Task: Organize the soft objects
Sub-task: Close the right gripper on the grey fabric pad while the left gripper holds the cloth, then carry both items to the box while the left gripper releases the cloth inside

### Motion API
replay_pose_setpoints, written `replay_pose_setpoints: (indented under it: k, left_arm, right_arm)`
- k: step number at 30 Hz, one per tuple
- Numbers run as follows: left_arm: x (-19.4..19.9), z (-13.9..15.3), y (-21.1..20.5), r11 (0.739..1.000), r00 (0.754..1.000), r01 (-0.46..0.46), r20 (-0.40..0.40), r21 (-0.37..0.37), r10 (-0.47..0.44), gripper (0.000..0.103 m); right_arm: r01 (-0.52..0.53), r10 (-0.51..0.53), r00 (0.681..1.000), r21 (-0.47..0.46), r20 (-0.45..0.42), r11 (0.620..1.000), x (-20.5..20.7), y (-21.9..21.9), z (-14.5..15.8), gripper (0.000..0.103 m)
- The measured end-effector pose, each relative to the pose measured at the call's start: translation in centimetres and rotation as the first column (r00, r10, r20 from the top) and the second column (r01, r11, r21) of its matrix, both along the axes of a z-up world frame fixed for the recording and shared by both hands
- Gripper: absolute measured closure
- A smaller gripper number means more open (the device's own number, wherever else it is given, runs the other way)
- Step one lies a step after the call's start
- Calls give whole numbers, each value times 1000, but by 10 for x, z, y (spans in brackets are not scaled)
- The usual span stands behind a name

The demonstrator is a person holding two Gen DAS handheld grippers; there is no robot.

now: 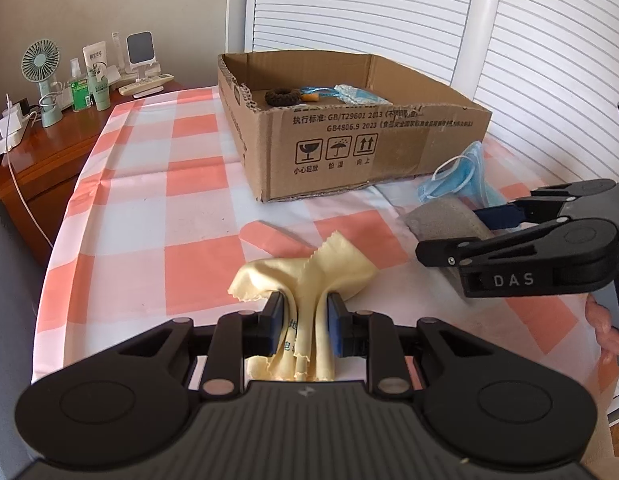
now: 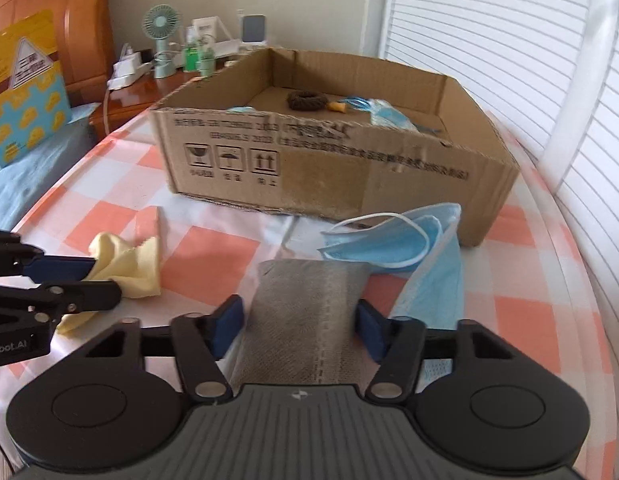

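My left gripper [image 1: 303,322] is shut on a pale yellow cloth [image 1: 309,270], bunched between its blue pads on the checked tablecloth; the cloth also shows in the right wrist view [image 2: 127,264]. My right gripper [image 2: 299,330] has its jaws around a grey fabric pad [image 2: 305,316], pads touching its sides; the pad shows in the left wrist view [image 1: 437,220]. A blue face mask [image 2: 409,240] lies just beyond the pad, against the open cardboard box [image 2: 329,164]. The box holds a brown hair tie [image 2: 307,100], a small orange item and blue soft items.
The table carries an orange and white checked cloth [image 1: 149,208]. A wooden nightstand [image 1: 41,160] at the left holds a small fan, bottles and chargers. White slatted doors [image 1: 529,40] stand behind the box [image 1: 349,136].
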State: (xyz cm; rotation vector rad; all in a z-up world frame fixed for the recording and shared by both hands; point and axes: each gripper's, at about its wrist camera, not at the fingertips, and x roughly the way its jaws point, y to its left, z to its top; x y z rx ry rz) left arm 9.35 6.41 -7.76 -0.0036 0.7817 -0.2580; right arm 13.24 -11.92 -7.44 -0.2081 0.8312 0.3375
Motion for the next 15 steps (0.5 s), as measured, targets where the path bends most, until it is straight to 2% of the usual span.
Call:
replay_pose_setpoints:
  k: [2, 5, 15]
  left_arm:
    - [-1, 0, 0, 1000, 1000, 9, -2, -4, -9, 81]
    - [-5, 3, -2, 1000, 1000, 27, 4, 9, -27, 81]
    - [-16, 33, 5, 995, 995, 96, 13, 29, -97, 81]
  right_arm:
    - [-2, 2, 1000, 2, 7, 1000, -2, -1, 4, 58]
    - [-9, 9, 1000, 3, 13, 1000, -5, -3, 9, 66]
    - [-67, 65, 997, 44, 43, 997, -29, -14, 38, 67]
